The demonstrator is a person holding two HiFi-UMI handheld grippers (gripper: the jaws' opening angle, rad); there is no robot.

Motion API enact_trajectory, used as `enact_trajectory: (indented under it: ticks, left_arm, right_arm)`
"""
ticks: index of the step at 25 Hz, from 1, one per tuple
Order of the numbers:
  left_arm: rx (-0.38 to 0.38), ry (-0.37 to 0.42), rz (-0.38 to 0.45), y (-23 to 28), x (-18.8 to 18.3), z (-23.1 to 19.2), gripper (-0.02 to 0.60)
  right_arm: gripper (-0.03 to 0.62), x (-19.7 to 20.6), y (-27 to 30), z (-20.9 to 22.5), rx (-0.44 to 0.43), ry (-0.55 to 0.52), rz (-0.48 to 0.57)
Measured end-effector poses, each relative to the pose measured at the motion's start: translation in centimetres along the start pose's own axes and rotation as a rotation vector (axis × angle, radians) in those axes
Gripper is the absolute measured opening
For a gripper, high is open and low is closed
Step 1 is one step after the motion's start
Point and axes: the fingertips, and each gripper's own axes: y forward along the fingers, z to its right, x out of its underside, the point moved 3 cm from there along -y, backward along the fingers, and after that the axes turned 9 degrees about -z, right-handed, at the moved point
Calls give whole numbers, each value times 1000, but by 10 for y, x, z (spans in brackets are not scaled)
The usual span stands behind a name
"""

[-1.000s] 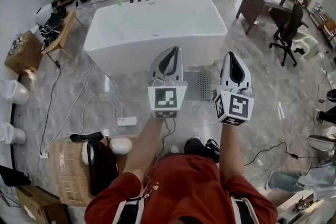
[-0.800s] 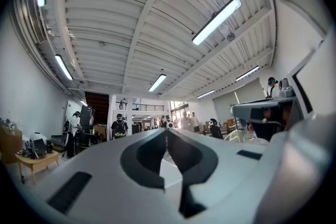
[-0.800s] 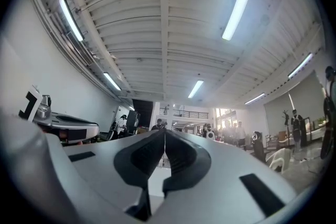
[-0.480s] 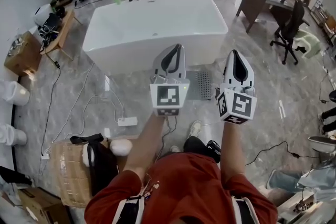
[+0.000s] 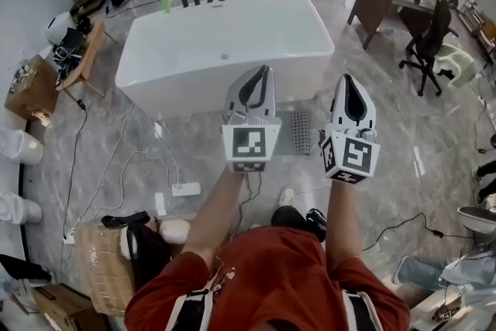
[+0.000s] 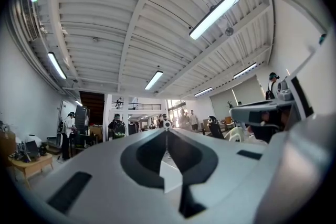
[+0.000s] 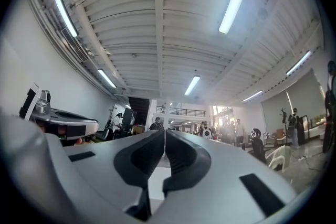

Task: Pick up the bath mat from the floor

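Bath mat is lying flat on the floor, a grey perforated rectangle set just beside the near wall of the white bathtub, toward that wall's right end. In the head view it is showing in the gap between the two grippers, and neither gripper is touching it. Left gripper is being held out level in front of the person, well above the floor, with its jaws closed tip to tip and nothing between them. Right gripper is being held alongside it at a similar height, its jaws likewise pressed together and empty. Both gripper views are looking up at the ribbed ceiling and its strip lights, not at the floor. A white power strip is lying on the floor to the left of the person's feet, and a wicker basket is standing near the lower left. An office chair is standing well apart at the right.
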Motion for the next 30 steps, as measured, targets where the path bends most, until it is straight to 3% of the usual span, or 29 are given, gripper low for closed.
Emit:
enact_trajectory:
  ticks: [19,30]
  left_arm:
    - [13,23,9,168,-22,35,20]
    - [-26,-5,-16,238,-18,44,20]
  right_arm:
    - [12,16,126,116,30,43,9]
    - [12,28,185,159,-14,46,-1]
